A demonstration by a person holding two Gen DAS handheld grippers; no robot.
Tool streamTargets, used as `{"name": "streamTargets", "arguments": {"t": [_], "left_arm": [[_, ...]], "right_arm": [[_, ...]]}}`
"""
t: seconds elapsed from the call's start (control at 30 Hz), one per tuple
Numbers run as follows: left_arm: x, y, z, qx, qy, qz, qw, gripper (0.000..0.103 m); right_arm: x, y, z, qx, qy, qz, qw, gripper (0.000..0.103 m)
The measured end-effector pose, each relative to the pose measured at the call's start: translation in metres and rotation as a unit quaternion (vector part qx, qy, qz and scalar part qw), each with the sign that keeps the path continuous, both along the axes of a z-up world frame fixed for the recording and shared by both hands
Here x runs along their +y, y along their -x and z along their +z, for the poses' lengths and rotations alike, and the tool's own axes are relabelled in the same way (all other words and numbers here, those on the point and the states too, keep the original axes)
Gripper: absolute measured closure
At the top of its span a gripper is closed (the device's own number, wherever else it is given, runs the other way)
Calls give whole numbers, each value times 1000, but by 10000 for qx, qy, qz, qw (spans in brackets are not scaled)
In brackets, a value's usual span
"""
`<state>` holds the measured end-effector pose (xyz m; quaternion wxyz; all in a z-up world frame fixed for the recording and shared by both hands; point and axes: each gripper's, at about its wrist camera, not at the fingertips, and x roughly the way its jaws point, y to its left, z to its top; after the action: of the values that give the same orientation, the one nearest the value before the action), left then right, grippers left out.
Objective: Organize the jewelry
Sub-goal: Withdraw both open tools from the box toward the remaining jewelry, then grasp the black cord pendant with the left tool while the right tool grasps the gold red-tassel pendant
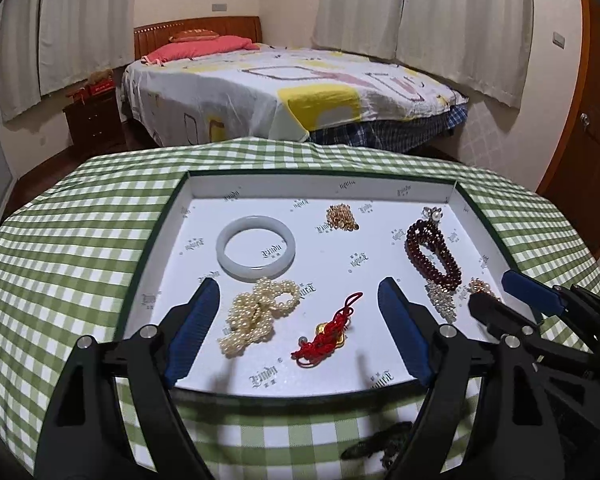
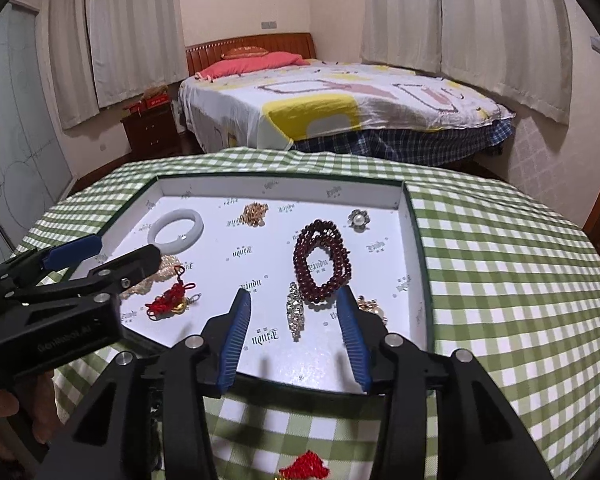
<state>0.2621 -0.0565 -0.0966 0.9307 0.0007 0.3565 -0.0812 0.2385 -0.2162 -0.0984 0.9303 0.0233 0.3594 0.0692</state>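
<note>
Inventory, near to far, as I read it from my station.

1. Left gripper (image 1: 300, 312): jaws wide apart, nothing between pads; pearl strand and red charm lie on the tray floor below the gap.
2. Right gripper (image 2: 294, 312): jaws apart, narrower, empty; rhinestone strip lies under the gap.
3. Near edge, off tray: dark piece (image 1: 380, 446) and red beaded item (image 2: 306, 466) on the tabletop (image 1: 60, 240), check cloth.
4. Tray (image 1: 316, 182), white lined, holds:
 - pearl strand (image 1: 260, 312), bunched, front left.
 - red knot charm (image 1: 330, 330), gold bit attached.
 - rhinestone strip (image 2: 295, 314), front right.
 - small gold/pearl piece (image 2: 370, 306), partly hidden behind right jaw.
 - garnet bead loop (image 2: 322, 266), mid right.
 - jade bangle (image 1: 255, 247), mid left.
 - gold chain heap (image 1: 342, 217), far centre.
 - pearl flower brooch (image 2: 358, 219), far right corner.
5. Bed (image 1: 284, 80) beyond.

Risks, my est.: grippers close side by side, could collide. Pearl strand loose, may trail and snag charm cord. Bangle smooth, likely to slip from pads.
</note>
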Motion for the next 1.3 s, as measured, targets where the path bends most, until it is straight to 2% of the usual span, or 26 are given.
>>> {"name": "streamTargets", "arguments": {"t": [0.43, 0.6, 0.9, 1.0, 1.17, 1.3], "left_arm": [[12, 50, 22, -447, 299, 121, 9985, 23], [12, 68, 18, -445, 247, 161, 9986, 23], [20, 93, -4, -117, 252, 205, 9994, 23], [22, 96, -7, -47, 235, 218, 9995, 24], [23, 99, -14, 61, 221, 204, 9995, 24], [21, 100, -17, 110, 212, 179, 9996, 24]], "right_arm": [[-13, 47, 15, -304, 27, -124, 9995, 58], [-11, 64, 6, -150, 42, -75, 9999, 58], [-1, 79, -19, 286, 71, 122, 9995, 59], [0, 77, -26, 473, 43, 135, 9988, 63], [2, 74, -38, 784, 0, 191, 9967, 79], [3, 73, -41, 844, 17, 199, 9962, 81]]}}
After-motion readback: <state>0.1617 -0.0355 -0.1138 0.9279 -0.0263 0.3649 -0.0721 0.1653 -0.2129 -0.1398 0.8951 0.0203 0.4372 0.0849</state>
